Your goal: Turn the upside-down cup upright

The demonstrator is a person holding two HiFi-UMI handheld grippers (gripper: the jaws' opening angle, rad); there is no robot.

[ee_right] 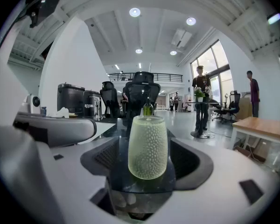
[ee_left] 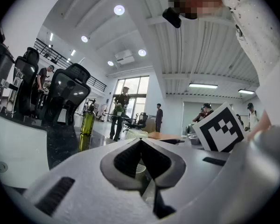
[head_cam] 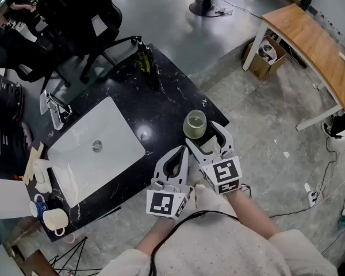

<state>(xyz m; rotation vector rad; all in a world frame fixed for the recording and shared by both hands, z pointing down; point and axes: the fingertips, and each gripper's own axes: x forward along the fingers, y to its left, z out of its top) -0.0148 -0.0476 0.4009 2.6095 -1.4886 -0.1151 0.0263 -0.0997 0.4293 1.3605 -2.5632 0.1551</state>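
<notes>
A pale green, dimpled glass cup (head_cam: pixel 195 124) (ee_right: pixel 148 146) stands on the black marble table (head_cam: pixel 161 102) close to its near right edge. Whether its mouth faces up or down I cannot tell. My right gripper (head_cam: pixel 206 135) (ee_right: pixel 148 158) is open, one jaw on each side of the cup, with a gap showing at both sides. My left gripper (head_cam: pixel 181 152) (ee_left: pixel 141 142) hovers just left of it at the table's edge, its jaws together with nothing between them.
A white basin (head_cam: pixel 95 145) is set in the table's left part. An olive-green bottle (head_cam: pixel 144 56) stands at the far corner, with mugs (head_cam: pixel 53 217) at the near left. Office chairs (head_cam: pixel 80 16) stand behind; a wooden desk (head_cam: pixel 310 45) lies to the right across bare floor.
</notes>
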